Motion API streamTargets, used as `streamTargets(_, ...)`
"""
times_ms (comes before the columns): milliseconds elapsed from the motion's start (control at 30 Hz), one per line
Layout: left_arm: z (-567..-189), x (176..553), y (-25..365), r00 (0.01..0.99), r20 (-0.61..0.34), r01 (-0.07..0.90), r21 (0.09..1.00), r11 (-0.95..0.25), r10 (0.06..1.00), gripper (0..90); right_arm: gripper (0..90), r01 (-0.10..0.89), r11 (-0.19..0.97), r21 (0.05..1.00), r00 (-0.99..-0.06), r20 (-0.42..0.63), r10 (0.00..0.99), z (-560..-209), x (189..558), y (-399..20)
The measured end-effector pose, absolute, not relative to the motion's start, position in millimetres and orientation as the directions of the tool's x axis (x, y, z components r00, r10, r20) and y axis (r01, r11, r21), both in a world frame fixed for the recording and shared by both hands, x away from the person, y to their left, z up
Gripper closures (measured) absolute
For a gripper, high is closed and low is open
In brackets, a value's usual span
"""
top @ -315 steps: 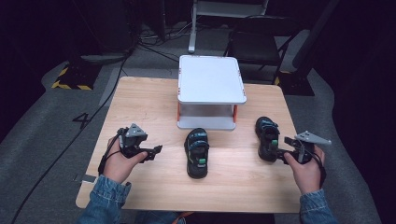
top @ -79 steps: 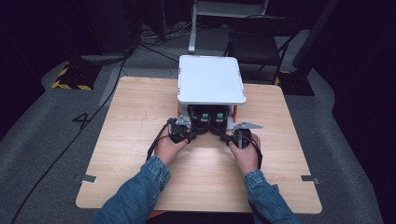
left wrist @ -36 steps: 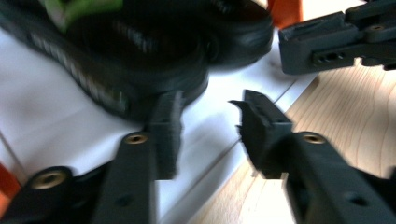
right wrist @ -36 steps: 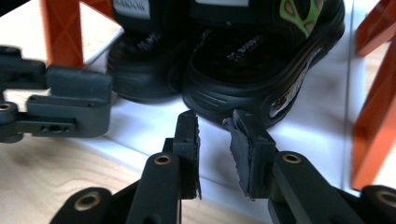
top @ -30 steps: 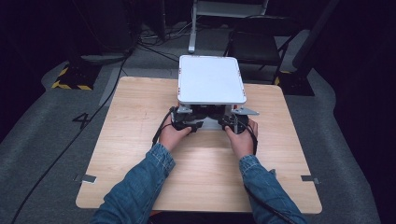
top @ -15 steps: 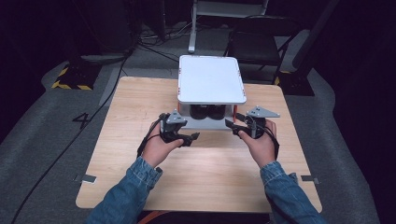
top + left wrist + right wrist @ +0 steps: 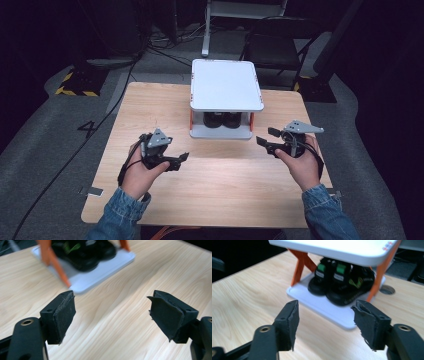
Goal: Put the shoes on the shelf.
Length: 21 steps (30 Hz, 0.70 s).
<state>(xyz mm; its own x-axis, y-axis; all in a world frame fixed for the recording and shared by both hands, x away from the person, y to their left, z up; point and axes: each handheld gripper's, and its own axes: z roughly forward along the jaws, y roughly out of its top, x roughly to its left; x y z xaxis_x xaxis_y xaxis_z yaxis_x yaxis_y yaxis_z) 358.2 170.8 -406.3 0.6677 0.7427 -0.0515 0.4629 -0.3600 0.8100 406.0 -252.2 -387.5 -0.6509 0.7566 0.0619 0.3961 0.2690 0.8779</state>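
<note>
A pair of black shoes with green accents stands side by side on the lower shelf of a white rack with orange legs. My left gripper hovers over the table left of the rack, and its jaws have just been opening with nothing between them. In the left gripper view the gripper looks past bare wood to the shoes. My right gripper is right of the rack, its jaws also just opening and empty. In the right gripper view the gripper faces the shoes.
The wooden table stretches bare between the hands and the near edge. A round cable hole sits in the tabletop beside the rack. Beyond the table are a dark chair, floor cables and black-yellow hazard tape.
Both hands have drawn back from the rack, the left out to the left, the right out to the right, and lifted. Both pairs of jaws have widened. The shoes stay on the lower shelf.
</note>
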Motion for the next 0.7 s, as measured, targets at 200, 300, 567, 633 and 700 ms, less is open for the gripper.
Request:
streamTargets(200, -412, 347, 199, 0.617, 0.004, 0.500, 0.770, -0.396, 0.787, 18.1, 35.7, 0.438, 0.264, 0.859, -0.651, 0.100, 0.753, -392, 388, -272)
streamTargets(300, -417, 345, 212, 0.598, 0.015, 0.535, 0.737, -0.413, 0.801, 16.6, 35.2, 0.439, 0.264, 0.859, -0.641, 0.093, 0.761, -396, 382, -283)
streamTargets(567, -453, 344, 225, 0.561, 0.018, 0.621, 0.652, -0.435, 0.828, 16.7, 34.1, 0.549, 0.262, 0.793, -0.585, 0.141, 0.799, -435, 371, -310)
streamTargets(633, -459, 345, 227, 0.560, 0.014, 0.633, 0.638, -0.439, 0.829, 16.8, 34.0, 0.558, 0.286, 0.779, -0.566, 0.105, 0.818, -445, 371, -318)
streamTargets(700, -463, 346, 228, 0.558, 0.009, 0.643, 0.628, -0.439, 0.830, 16.7, 33.8, 0.556, 0.286, 0.780, -0.560, 0.098, 0.823, -452, 372, -323)
